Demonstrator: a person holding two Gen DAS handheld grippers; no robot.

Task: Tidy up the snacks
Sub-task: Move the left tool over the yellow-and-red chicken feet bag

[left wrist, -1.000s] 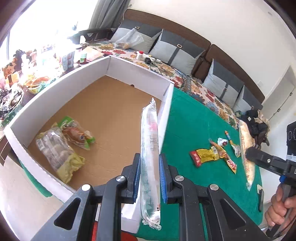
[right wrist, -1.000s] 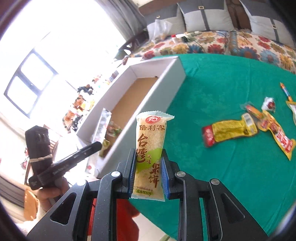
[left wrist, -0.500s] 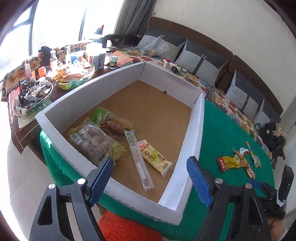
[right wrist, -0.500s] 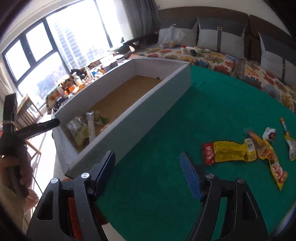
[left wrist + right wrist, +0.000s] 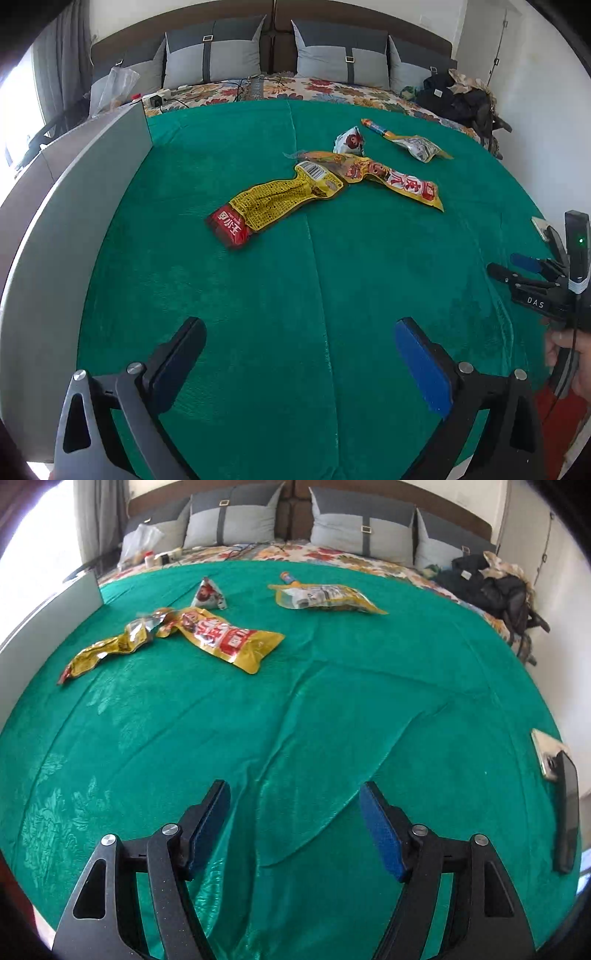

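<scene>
Snack packets lie loose on the green cloth (image 5: 295,295) over the desk: a yellow-and-red packet (image 5: 273,199) mid-cloth, a longer yellow pouch (image 5: 384,177) touching its far end, a small white packet (image 5: 349,140) just behind. White box wall (image 5: 74,206) stands left of them. Left claw (image 5: 299,354) is still opening, nothing between; right claw (image 5: 295,827) spread, empty. A phone (image 5: 567,812) lies at the cloth's right edge.

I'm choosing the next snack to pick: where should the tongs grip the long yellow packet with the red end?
Probably the narrow, crumpled waist of the long yellow packet, from straight above, fingers across its width. It lies flat on the green cloth, and its far end touches another packet.
</scene>
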